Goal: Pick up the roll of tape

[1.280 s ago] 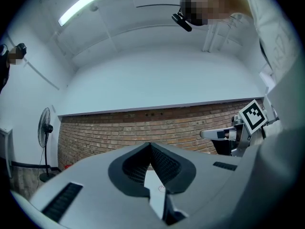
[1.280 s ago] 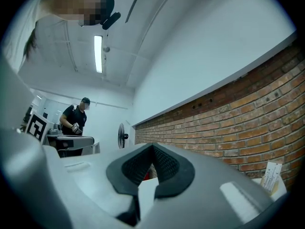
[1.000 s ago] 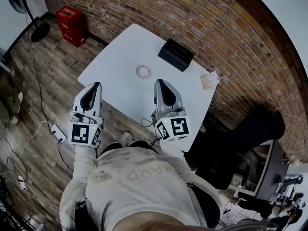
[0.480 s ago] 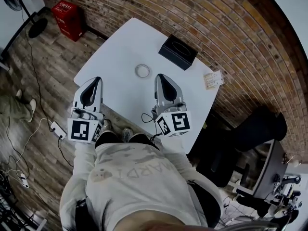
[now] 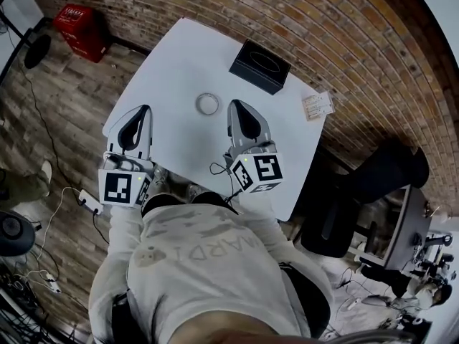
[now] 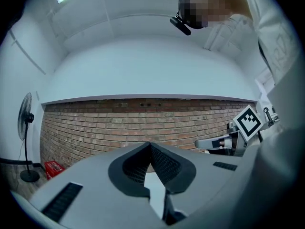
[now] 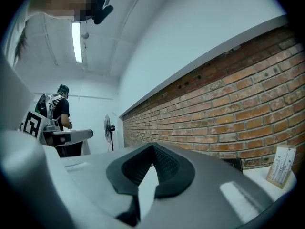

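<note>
White table pushed up against a brick wall, with the roll of tape lying flat on it around the middle. The right gripper is the closer one: its tip sits just to the right of the tape and a bit nearer the person, not touching it, and only bare tabletop lies between them. The left gripper hangs over the table's left edge, well apart from the tape. Both are pinched closed, fingertips meeting at the front with nothing between them, which is easy to see in each gripper's own view. Both point level toward the wall. For other stuff, a black box sits past the tape on the wall side, near it but clear of it. A little paper card stands at the far right edge of the table, and it also turns up low on the right in the right gripper view. On the wood floor there's a red crate by the wall off to the left, a power strip with cables trailing near the person's left side, and a dark chair off the right end of the table. A standing fan is visible along the wall too. Someone else is way back in the room.
</note>
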`<state>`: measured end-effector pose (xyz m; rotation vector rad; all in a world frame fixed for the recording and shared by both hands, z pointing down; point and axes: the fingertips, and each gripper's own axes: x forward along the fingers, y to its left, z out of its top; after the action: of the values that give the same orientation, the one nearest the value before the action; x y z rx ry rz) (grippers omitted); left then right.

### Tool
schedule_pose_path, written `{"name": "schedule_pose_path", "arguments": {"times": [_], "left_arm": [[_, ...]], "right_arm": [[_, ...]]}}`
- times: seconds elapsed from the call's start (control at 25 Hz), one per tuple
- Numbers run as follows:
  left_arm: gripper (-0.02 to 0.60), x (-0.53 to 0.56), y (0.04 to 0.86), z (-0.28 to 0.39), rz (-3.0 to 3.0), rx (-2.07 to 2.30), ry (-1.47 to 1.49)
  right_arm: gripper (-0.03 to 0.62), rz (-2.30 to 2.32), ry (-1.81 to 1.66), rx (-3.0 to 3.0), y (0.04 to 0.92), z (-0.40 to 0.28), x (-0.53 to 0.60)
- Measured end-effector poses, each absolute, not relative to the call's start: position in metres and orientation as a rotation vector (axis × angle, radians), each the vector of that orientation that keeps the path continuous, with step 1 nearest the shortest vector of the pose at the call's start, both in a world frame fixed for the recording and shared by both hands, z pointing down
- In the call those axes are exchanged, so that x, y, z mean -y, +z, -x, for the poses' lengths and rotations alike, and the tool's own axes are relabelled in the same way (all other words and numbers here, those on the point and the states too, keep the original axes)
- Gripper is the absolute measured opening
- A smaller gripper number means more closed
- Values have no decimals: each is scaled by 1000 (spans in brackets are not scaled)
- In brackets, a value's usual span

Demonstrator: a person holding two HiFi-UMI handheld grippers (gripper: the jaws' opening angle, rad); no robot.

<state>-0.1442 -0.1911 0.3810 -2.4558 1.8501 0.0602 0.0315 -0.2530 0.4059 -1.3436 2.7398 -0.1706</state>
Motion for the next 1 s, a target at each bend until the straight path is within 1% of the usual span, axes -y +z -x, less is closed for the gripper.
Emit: {"name": "schedule_pose_path", "arguments": {"times": [0.24, 0.44, 0.84, 0.88, 0.92, 1.0], "left_arm": [[6, 229, 385, 156, 2530, -1777, 53], [6, 252, 392, 168, 2585, -1731, 44], [6, 287, 409, 175, 2679, -1665, 22], [6, 289, 410, 176, 2685, -1662, 22], [6, 292, 412, 178, 2690, -1661, 21], [6, 295, 414, 181, 2698, -1662, 22]], "right_arm": [[11, 1487, -363, -2735, 442, -26, 294], [11, 1572, -546, -2763, 484, -15, 321], [14, 1689, -799, -2926, 576, -5, 356], [21, 1697, -828, -2936, 584, -4, 358], [64, 1705, -856, -2947, 593, -4, 359], [71, 1732, -903, -2971, 610, -3, 361]]}}
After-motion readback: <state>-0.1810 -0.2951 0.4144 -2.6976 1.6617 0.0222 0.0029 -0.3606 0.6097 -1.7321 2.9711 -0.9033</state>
